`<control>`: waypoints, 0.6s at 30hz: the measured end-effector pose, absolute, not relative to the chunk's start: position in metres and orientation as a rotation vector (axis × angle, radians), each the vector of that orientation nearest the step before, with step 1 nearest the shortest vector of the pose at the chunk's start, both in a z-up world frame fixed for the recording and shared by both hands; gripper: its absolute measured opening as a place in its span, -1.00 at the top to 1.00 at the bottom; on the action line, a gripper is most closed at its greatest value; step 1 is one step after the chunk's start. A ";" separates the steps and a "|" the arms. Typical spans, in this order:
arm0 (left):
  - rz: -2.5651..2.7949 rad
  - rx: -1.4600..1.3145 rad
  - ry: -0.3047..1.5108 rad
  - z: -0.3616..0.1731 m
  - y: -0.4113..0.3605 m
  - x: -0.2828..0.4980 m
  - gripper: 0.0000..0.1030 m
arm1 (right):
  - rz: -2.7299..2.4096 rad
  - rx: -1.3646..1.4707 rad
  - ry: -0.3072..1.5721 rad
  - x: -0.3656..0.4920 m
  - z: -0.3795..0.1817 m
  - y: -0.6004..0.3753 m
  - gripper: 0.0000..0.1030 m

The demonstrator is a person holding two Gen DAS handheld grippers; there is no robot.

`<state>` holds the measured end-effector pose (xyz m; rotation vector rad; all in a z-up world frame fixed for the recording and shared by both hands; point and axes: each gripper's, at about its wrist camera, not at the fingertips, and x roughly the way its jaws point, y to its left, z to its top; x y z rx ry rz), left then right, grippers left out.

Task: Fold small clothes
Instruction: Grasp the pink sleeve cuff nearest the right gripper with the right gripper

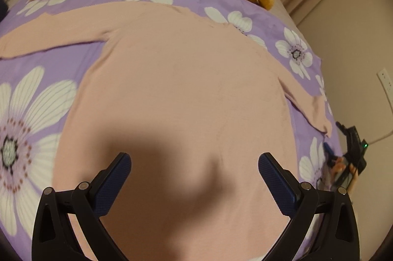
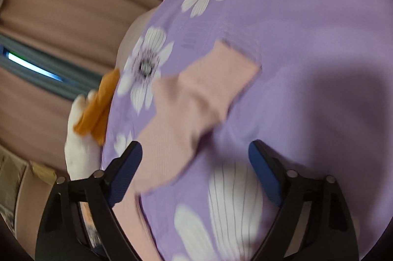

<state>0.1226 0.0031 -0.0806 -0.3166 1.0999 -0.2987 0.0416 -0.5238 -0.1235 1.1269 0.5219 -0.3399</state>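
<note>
Motion blur smears the pale pink long-sleeved knit top (image 1: 176,79), its hem cut off below the released left claw (image 1: 194,184); right claw (image 2: 195,172) spread, empty.

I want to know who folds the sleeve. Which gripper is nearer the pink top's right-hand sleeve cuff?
Right. The right gripper hovers open just short of the sleeve cuff. The left gripper hangs open over the top's body, away from that cuff.

Left wrist view: close above the pink top (image 1: 186,89), facing down. Right wrist view: tilted, close by its sleeve (image 2: 196,98). Shared: sleeve, purple bed (image 1: 36,98).
</note>
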 end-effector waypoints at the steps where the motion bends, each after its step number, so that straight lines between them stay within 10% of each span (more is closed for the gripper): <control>1: -0.296 -0.303 1.103 -0.081 -0.002 0.128 -0.98 | -0.343 1.134 0.505 0.044 -0.126 -0.532 -0.59; 7: -0.304 -0.292 1.117 -0.086 -0.013 0.145 -0.98 | -0.375 1.145 0.413 0.051 -0.126 -0.566 -0.27; 12: -0.281 -0.288 1.113 -0.087 -0.013 0.157 -0.98 | -0.433 1.086 0.455 0.055 -0.126 -0.578 0.68; 18: -0.211 -0.257 1.097 -0.086 0.001 0.166 -0.98 | -0.438 0.983 0.448 0.040 -0.089 -0.579 0.87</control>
